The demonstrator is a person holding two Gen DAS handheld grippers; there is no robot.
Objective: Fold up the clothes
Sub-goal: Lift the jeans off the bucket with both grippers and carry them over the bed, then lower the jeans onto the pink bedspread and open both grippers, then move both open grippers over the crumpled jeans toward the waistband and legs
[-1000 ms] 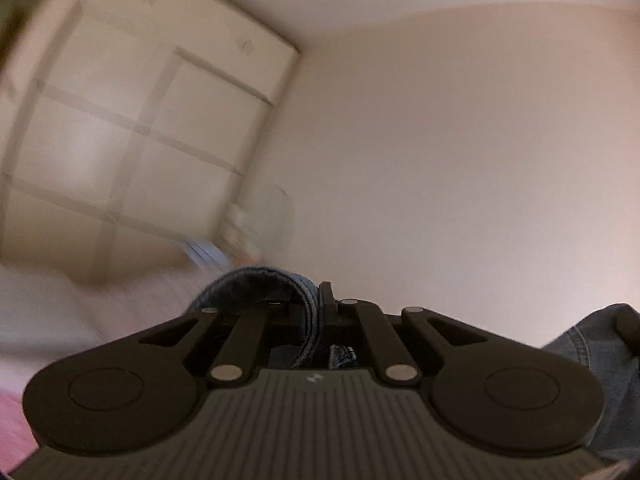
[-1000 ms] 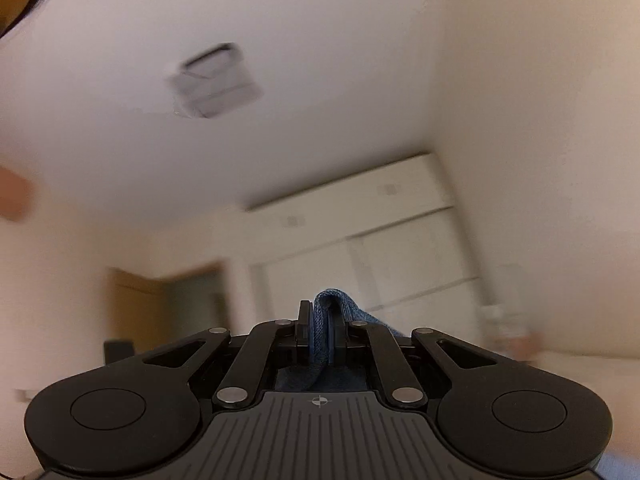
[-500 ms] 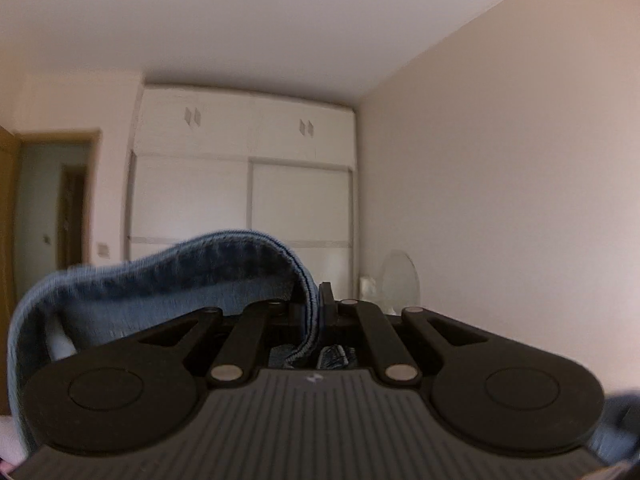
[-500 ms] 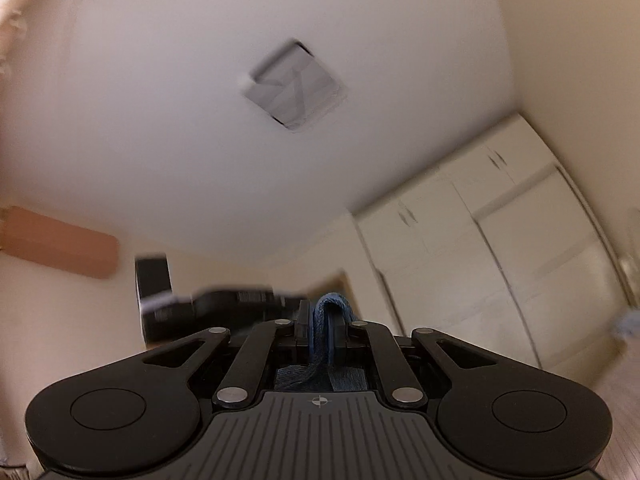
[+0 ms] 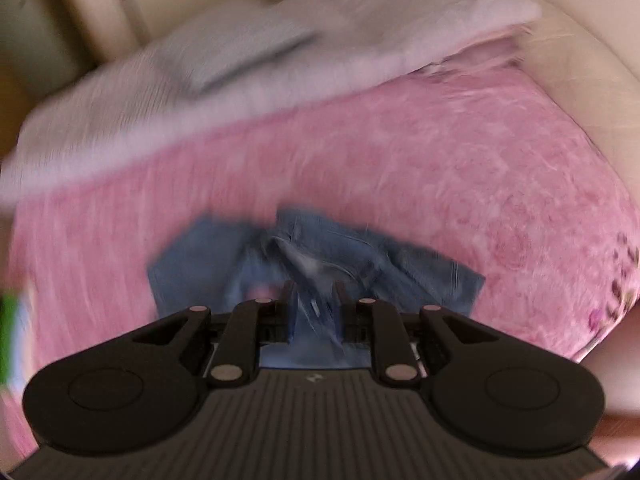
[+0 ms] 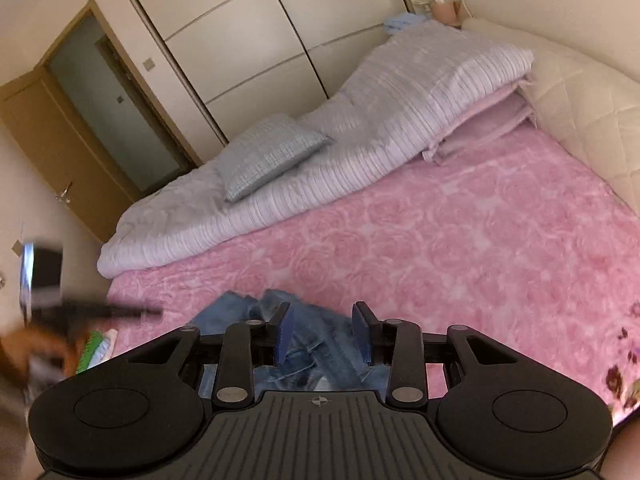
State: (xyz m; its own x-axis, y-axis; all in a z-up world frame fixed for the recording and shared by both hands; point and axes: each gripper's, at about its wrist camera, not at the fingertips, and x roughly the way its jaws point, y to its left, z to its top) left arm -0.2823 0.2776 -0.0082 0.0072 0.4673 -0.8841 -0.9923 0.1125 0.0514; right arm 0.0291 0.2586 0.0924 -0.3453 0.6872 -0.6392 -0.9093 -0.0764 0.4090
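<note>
A pair of blue denim shorts [image 5: 320,256] lies crumpled on the pink bedspread [image 5: 440,168], near its front edge. My left gripper [image 5: 314,296] is just above the shorts, its fingers parted with denim between them; the view is blurred. In the right wrist view the shorts [image 6: 316,344] lie under my right gripper [image 6: 322,334], which is open with blue pads wide apart and nothing held. The left gripper [image 6: 100,312] shows there as a dark blur at the left.
A lilac quilt [image 6: 320,160] with a grey-blue pillow [image 6: 272,152] is piled along the bed's far side. A cream padded headboard [image 6: 580,100] is at the right. White wardrobes [image 6: 260,20] and a brown door [image 6: 60,140] stand behind. A green-and-white item [image 6: 94,350] lies at the left.
Both grippers swung down from facing the ceiling and wardrobe to facing the bed. The right gripper opened and let go of the denim; the left fingers have parted. The shorts now lie on the bedspread.
</note>
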